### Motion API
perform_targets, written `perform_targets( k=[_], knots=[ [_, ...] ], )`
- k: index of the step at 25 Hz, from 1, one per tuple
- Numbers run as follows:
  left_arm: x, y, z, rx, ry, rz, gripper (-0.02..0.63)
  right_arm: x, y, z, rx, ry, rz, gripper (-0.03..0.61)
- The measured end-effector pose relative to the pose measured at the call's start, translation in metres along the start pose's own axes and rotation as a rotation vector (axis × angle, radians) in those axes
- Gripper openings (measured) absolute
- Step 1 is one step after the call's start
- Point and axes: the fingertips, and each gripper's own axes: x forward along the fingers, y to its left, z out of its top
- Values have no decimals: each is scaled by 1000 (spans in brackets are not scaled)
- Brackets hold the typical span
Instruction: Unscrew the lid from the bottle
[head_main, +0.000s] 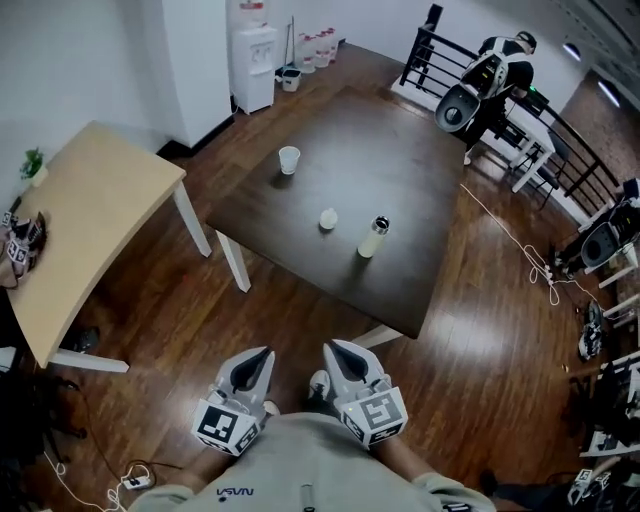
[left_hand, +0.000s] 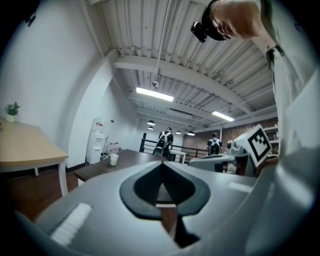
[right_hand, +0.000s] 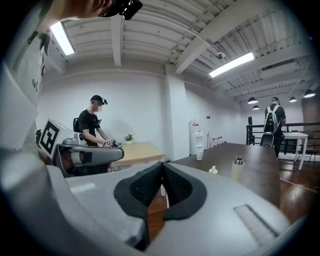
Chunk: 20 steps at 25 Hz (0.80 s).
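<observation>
Left gripper (head_main: 264, 353), right gripper (head_main: 336, 348) near, both clenched on nothing. Bottle (head_main: 373, 238) stands on far dark table (head_main: 400, 160), white lid (head_main: 328, 219) just left of it, apart. Shirt print (head_main: 238, 492) unreadable.

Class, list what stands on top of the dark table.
A white cup, a small white object and a pale bottle, standing apart. The tabletop beneath each is covered.
</observation>
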Motion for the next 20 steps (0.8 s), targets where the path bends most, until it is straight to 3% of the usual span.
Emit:
perform_targets(
  k=[9,20],
  knots=[
    [-37,-13,-4,-10,-44,-80,3,-29,50,-19,-6,20,-75,2],
    [-33,-37,-33,-18,-16,-130,3,-55,55,-39,56,-47,-101,0]
  ],
)
